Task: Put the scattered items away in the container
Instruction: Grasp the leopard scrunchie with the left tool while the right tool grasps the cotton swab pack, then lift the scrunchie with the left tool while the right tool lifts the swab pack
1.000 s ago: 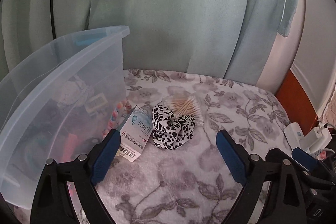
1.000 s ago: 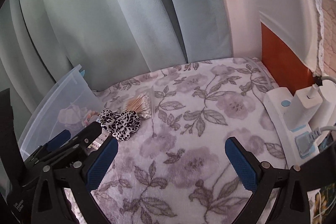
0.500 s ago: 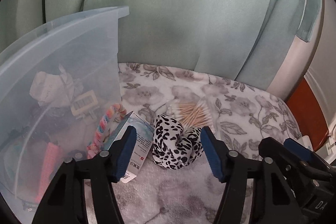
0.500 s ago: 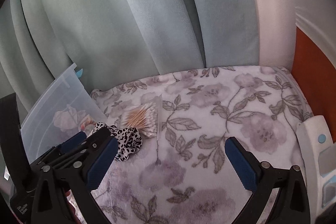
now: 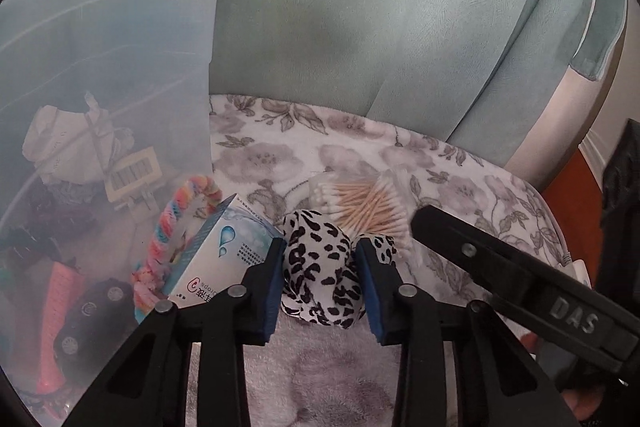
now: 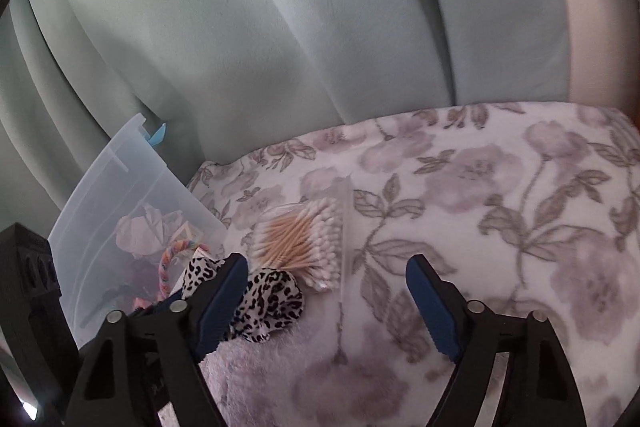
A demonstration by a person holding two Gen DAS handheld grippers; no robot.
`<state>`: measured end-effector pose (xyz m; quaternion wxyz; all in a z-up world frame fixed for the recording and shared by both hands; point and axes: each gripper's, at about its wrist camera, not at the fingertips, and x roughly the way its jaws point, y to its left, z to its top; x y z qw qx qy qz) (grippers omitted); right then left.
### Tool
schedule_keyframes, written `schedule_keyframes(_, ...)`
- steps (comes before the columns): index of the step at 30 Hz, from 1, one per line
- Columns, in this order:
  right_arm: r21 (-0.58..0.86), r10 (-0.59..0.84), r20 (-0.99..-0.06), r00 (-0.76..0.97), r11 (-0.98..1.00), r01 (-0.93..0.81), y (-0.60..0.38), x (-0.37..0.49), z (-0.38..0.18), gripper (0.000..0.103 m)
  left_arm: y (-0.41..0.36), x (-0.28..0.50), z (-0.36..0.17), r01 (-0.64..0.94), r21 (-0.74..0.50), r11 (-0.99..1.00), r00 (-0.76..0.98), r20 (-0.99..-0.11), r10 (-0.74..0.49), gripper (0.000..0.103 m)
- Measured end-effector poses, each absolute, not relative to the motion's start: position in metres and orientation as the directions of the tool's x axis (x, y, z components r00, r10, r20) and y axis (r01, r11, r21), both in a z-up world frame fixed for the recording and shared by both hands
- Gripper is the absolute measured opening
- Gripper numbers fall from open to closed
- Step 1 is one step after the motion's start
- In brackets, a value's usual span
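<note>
- The step in hand looks to be the pick-up of the black-and-white leopard-print fabric scrunchie (image 5: 320, 267): the left gripper (image 5: 320, 281) has it between its blue-padded fingers (image 5: 274, 279), jaws closing, both pads touching the cloth, so I judge it gripped or all but gripped
- To do it well, let the pads finish sinking into the soft bunch before lifting (fabric gives, and a shallow pinch may slip); lift straight up so the cloth does not drag its neighbours
- Just left of the left finger, touching or nearly touching it, leans a small white-and-blue cardboard box with a droplet print (image 5: 218, 255); a tilt of the gripper that way could knock it
- Just beyond the fingertips, behind the scrunchie, lies a clear plastic packet of wooden-stemmed cotton swabs (image 5: 360, 205); whether the scrunchie rests on its edge I cannot tell
- The translucent pale-blue plastic storage container (image 5: 120, 75) stands close on the left, already holding several items, so the carry is short: up, over the rim, then release
- The right gripper (image 6: 328, 303) holds nothing, jaws closing over bare grey floral fleece blanket (image 6: 500, 195); the swab packet lies ahead, nearer its left finger, the scrunchie at that finger's tip
- The two tools crowd each other here (the right one's arm crosses the left view), so the right does best to wait for the left's lift
</note>
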<state>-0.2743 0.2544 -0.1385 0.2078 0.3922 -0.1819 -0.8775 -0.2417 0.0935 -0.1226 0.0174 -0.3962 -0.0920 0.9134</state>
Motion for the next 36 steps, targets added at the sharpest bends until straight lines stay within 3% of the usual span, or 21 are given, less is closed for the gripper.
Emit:
schedule_keyframes(10, 0.522, -0.533, -0.629, -0.567, -0.829, 0.199, 0.239, -0.300, -0.159, 0.060, 0.088, -0.243, -0.126, 0.037, -0.202, -0.979, -0.691, -0.713, 0.121, 0.029)
schedule_keyframes(12, 0.534, -0.537, -0.628, -0.564, -0.824, 0.191, 0.239, -0.301, -0.159, 0.047, 0.089, -0.242, -0.126, 0.033, -0.204, -0.979, -0.695, -0.708, 0.124, 0.029)
schedule_keyframes(20, 0.568, -0.545, -0.608, -0.578, -0.807, 0.163, 0.242, -0.294, -0.154, 0.025, 0.089, -0.239, -0.121, 0.020, -0.208, -0.978, -0.700, -0.702, 0.135, 0.025)
schedule_keyframes(36, 0.562, -0.402, -0.588, -0.701, -0.827, 0.003, 0.267, -0.206, -0.118, 0.018, 0.092, -0.188, -0.077, -0.066, -0.208, -0.976, -0.725, -0.662, 0.190, 0.021)
